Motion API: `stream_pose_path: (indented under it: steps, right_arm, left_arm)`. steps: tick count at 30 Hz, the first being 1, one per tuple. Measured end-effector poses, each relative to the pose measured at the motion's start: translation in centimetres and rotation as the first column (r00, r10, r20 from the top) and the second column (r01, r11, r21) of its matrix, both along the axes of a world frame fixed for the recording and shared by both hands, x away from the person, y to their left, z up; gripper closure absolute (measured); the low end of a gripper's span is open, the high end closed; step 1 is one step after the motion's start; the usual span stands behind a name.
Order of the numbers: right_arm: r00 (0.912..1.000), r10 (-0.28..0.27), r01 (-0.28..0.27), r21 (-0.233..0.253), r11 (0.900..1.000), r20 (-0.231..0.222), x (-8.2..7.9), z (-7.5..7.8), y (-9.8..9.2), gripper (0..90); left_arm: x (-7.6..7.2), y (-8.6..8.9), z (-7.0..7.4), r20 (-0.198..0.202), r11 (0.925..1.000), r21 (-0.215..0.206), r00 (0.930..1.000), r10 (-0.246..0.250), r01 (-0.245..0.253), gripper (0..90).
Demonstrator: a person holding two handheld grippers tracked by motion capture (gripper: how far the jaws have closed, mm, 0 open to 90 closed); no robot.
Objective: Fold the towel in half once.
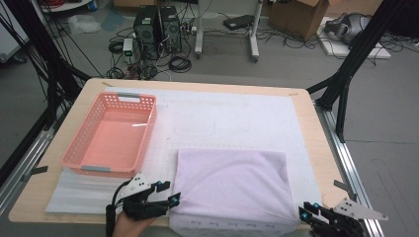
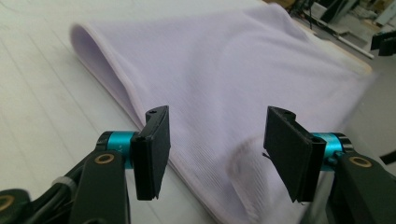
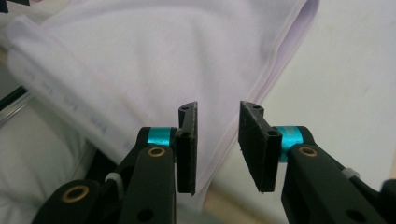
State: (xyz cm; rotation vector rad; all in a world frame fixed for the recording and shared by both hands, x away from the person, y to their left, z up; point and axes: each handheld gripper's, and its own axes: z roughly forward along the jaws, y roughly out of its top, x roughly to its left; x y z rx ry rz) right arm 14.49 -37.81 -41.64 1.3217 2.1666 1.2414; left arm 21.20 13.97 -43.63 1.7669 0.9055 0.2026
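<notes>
- Folded lilac cloth (image 1: pixel 232 185) lies on worktop (image 1: pixel 316 133); pink basket (image 1: pixel 112 134) just left of it.
- Left hand-held gripper (image 2: pixel 215 149) wide apart at cloth's near-left corner.
- Right hand-held gripper (image 3: pixel 218 140) narrowly parted at near-right edge, gripping nothing.

cloth (image 1: pixel 232 183): matt ribbed fabric | basket (image 1: pixel 89 129): glossy plastic | table (image 1: pixel 320 148): wood

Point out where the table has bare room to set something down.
The widest free patch is the white mat beyond the cloth, right of the basket. A narrower strip of mat runs between the cloth and the table's right edge. The basket itself holds nothing. The near edge is crowded: the left gripper and right gripper sit open at the cloth's corners.
</notes>
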Motion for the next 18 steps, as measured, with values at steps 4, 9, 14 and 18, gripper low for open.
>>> stream_pose_path:
  steps: [4,9,14,18]
  right_arm:
    - [0.9996,0.001,0.000,-0.028,1.000,0.027,3.0,0.2,0.6,68.5]
    - [0.9994,0.020,-0.019,-0.060,0.998,0.028,7.3,-0.3,2.4,70.8]
    - [0.9993,0.033,-0.032,-0.064,0.997,0.017,10.7,-1.1,4.1,73.1]
    - [0.9989,0.048,-0.048,-0.076,0.996,-0.002,11.8,-1.6,4.9,73.1]
  left_arm:
    - [2.1,-0.6,0.8,0.008,0.9999,-0.015,0.9999,0.007,-0.007,40.8]
    - [5.4,-1.7,1.1,0.008,0.9980,0.043,0.9989,0.046,-0.046,44.3]
    - [8.9,-3.1,0.1,-0.061,0.9826,0.150,0.9909,0.120,-0.109,56.7]
    - [10.4,-3.9,-0.6,-0.055,0.9656,0.213,0.9849,0.164,-0.149,63.6]
